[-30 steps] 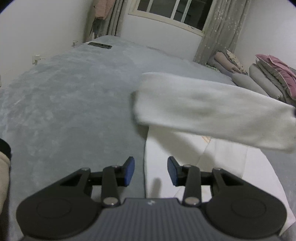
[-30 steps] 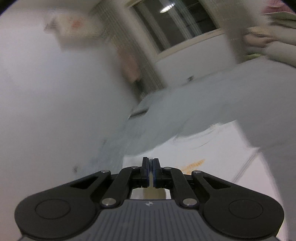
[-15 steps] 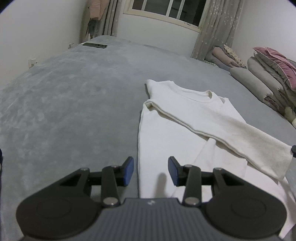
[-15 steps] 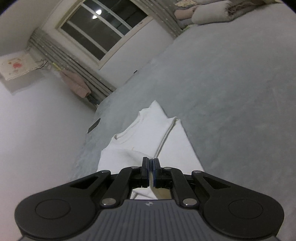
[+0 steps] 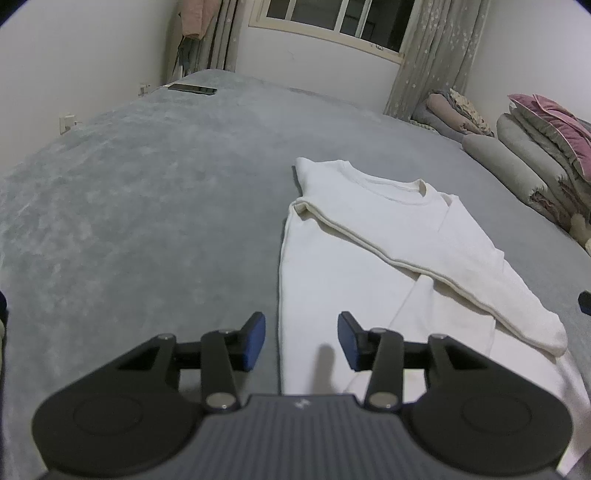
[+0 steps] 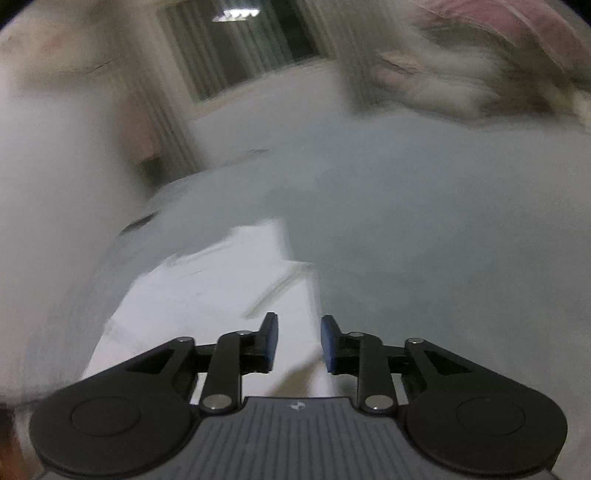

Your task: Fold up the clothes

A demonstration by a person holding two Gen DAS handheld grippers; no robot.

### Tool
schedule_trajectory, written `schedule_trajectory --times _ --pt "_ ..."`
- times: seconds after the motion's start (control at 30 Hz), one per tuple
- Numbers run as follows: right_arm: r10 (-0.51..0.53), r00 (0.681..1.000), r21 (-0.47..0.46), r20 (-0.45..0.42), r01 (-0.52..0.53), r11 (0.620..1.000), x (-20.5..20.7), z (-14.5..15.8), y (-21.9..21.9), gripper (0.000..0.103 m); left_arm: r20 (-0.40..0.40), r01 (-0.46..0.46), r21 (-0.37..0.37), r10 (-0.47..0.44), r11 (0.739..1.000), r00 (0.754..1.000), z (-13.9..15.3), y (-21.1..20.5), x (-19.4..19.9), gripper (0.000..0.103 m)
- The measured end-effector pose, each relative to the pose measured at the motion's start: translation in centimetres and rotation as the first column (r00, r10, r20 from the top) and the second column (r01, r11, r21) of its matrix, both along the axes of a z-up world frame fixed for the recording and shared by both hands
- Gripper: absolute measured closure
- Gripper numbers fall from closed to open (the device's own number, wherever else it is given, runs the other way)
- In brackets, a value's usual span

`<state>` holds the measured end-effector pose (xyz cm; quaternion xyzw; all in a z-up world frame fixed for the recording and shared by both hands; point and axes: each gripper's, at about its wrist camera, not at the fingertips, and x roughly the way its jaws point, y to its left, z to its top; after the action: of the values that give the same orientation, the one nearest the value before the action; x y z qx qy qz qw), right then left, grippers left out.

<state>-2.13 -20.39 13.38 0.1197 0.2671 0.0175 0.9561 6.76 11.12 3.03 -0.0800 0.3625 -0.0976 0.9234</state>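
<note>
While the shirt point(image 5: 373, 251) lies flat on the grey bed point(image 5: 147, 206), neck toward the window point(image 5: 332, 22), one sleeve point(image 5: 443, 266) is laid slantwise across its front, the cuff reaching the shirt's right edge. The left tool point(image 5: 301, 341) is held low over the near left edge of the shirt, its blue pads point(image 5: 255, 341) spread wide with nothing between them. The right tool point(image 6: 298, 343) is seen in a badly blurred view above the white cloth point(image 6: 221, 288), its jaws parted and empty. A dark flat object point(image 5: 192, 88) is seen at the far corner of the bed, and folded quilts point(image 5: 535, 147) are stacked along its right side.
</note>
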Motion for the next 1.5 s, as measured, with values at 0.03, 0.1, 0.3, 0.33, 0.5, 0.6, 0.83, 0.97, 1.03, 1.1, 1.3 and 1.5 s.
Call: schedule_trajectory --times 0.03,0.1,0.3,0.33,0.5,0.6,0.83,0.97,1.03,1.1,1.3,1.5 --pt "0.082 0.997 -0.066 0.004 -0.082 0.994 -0.2 0.1 1.5 0.070 0.000 -0.001 0.000 0.001 1.000 1.000 0.0 0.0 0.0 0.062" --pt "0.222 0.975 -0.194 -0.011 -0.220 0.956 -0.4 0.0 4.3 0.070 -0.002 -0.002 -0.001 0.002 1.000 1.000 0.0 0.1 0.0 0.062" --pt "0.243 0.963 -0.394 -0.115 -0.269 0.879 0.8 -2.4 7.2 0.070 -0.006 -0.004 -0.003 0.004 1.000 1.000 0.0 0.1 0.2 0.062" --pt "0.240 0.963 -0.408 -0.121 -0.269 0.872 0.9 -2.5 7.2 0.070 -0.007 -0.004 -0.003 0.004 1.000 1.000 0.0 0.1 0.2 0.062" --pt "0.224 0.963 -0.477 -0.151 -0.269 0.837 1.6 -3.5 7.7 0.100 -0.011 -0.012 -0.009 0.012 1.000 1.000 0.0 0.4 0.1 0.062" --pt "0.235 0.964 -0.445 -0.122 -0.265 0.856 0.4 -1.8 7.8 0.100 -0.010 -0.015 -0.019 0.014 1.000 1.000 0.1 0.4 0.1 0.062" --pt "0.224 0.958 -0.391 -0.181 -0.279 0.877 -1.1 -1.7 8.6 0.099 -0.015 -0.031 -0.015 0.031 0.999 0.999 0.0 0.5 0.3 0.062" --pt "0.208 0.953 -0.363 -0.220 -0.278 0.889 -0.9 -2.7 9.2 0.099 -0.018 -0.042 -0.015 0.041 0.999 0.999 -0.1 0.7 0.4 0.062" --pt "0.221 0.951 -0.327 -0.218 -0.284 0.901 -1.1 -2.4 9.4 0.098 -0.018 -0.049 -0.018 0.048 0.999 0.999 -0.1 0.9 0.6 0.062" --pt "0.233 0.948 -0.290 -0.216 -0.290 0.912 -1.4 -2.1 9.7 0.097 -0.019 -0.052 -0.017 0.052 0.999 0.998 -0.1 0.9 0.6 0.062" --pt "0.248 0.948 -0.217 -0.201 -0.290 0.932 -2.1 -1.3 10.2 0.097 -0.018 -0.057 -0.017 0.056 0.998 0.998 0.0 1.0 0.6 0.062" --pt "0.233 0.947 -0.215 -0.220 -0.280 0.935 -2.3 -1.6 10.5 0.096 -0.012 -0.065 -0.013 0.064 0.998 0.998 0.1 1.1 0.5 0.061"
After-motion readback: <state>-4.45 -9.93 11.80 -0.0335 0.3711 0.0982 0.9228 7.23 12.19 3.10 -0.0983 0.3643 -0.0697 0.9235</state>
